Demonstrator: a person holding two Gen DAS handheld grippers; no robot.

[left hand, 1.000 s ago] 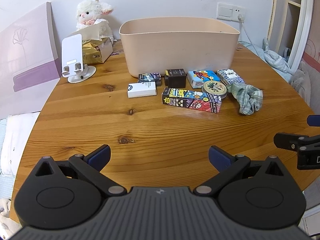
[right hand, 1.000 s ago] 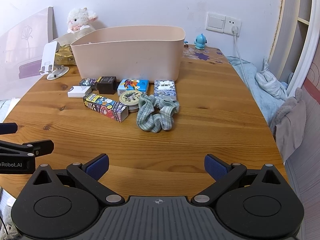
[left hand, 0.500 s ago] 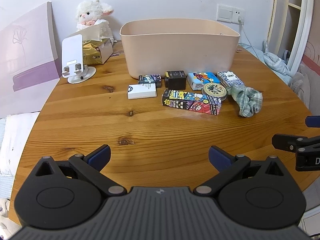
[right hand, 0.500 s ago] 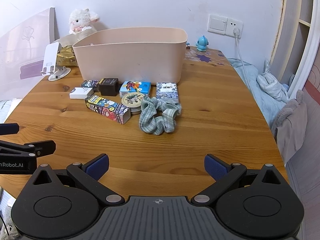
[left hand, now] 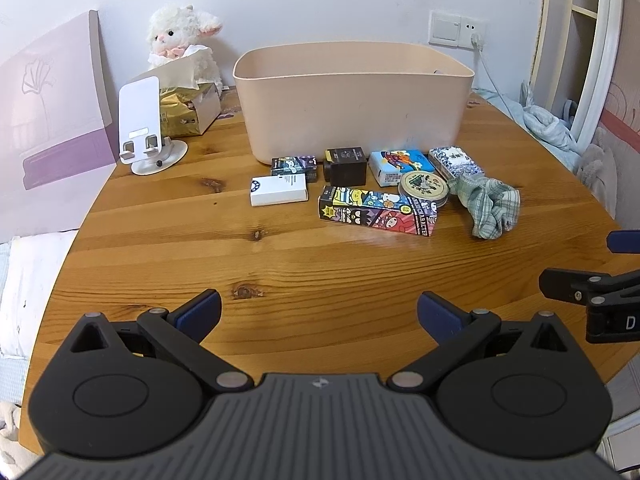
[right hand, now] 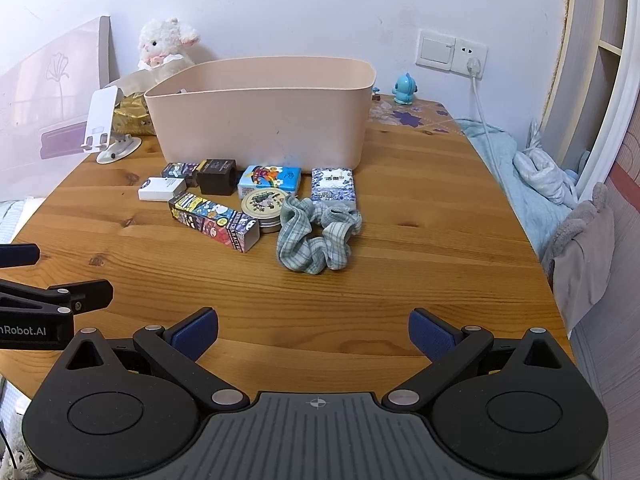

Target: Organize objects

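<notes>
A beige bin [left hand: 354, 100] [right hand: 260, 114] stands at the back of the round wooden table [left hand: 320, 264]. In front of it lie several small items: a white box [left hand: 279, 191], a dark printed box [left hand: 294, 167], a black box [left hand: 346, 166], a blue cartoon box [left hand: 400, 166], a blue-white patterned pack [left hand: 456, 161], a round tin [left hand: 424, 186], a long cartoon box [left hand: 378, 210] and a green plaid scrunchie [left hand: 490, 204] [right hand: 316, 234]. My left gripper [left hand: 318, 312] and right gripper [right hand: 312, 330] are both open and empty, above the table's near edge.
A white phone stand [left hand: 146, 128], a gold tissue box [left hand: 188, 110] and a plush lamb [left hand: 180, 40] stand at the back left. A blue figurine [right hand: 405, 88] sits at the back right. A bed with blankets [right hand: 532, 184] lies to the right.
Both grippers have drifted slightly; the objects sit a little lower in both views. Nothing on the table moved and both grippers stayed open.
</notes>
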